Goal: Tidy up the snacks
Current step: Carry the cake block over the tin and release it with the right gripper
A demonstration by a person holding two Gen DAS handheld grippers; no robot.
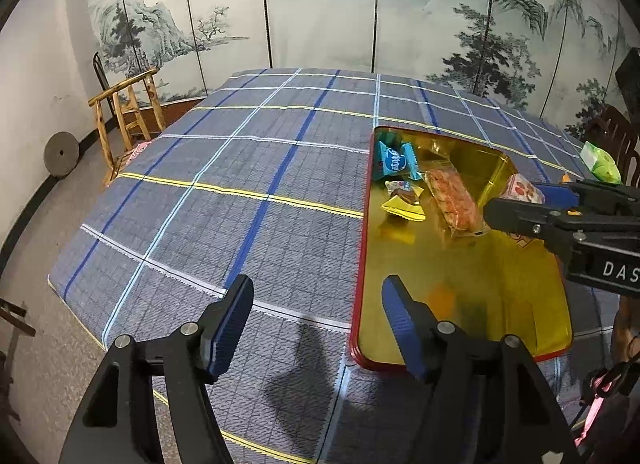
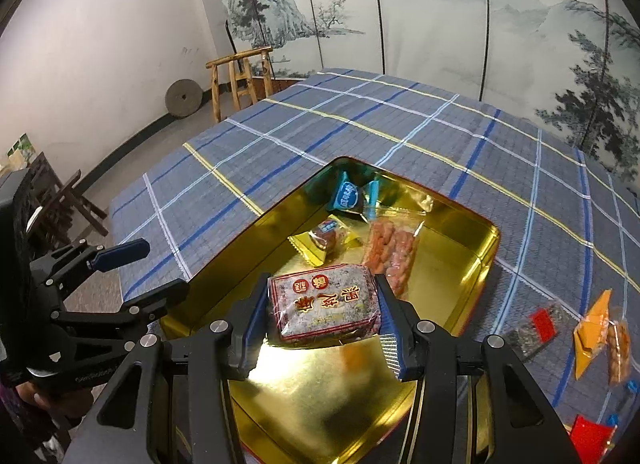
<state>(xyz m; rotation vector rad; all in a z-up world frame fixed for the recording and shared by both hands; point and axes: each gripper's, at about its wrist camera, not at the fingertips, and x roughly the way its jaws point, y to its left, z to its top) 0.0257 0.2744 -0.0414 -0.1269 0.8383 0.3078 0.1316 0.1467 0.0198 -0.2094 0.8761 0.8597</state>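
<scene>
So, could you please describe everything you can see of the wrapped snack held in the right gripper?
The wrapped snack is a flat, rectangular block in clear, glossy plastic, its mottled grey-purple label framed in red, with red characters and yellow script. It is gripped by its two short sides between the blue-padded fingers of the right gripper, held over the gold tin, not resting on it.

The table is looked down on at a slant from just behind each hand-held gripper. The left view is set by the gold tin, at its left side. The right view is held close over the tin. The tin, table and painted screen are shared
</scene>
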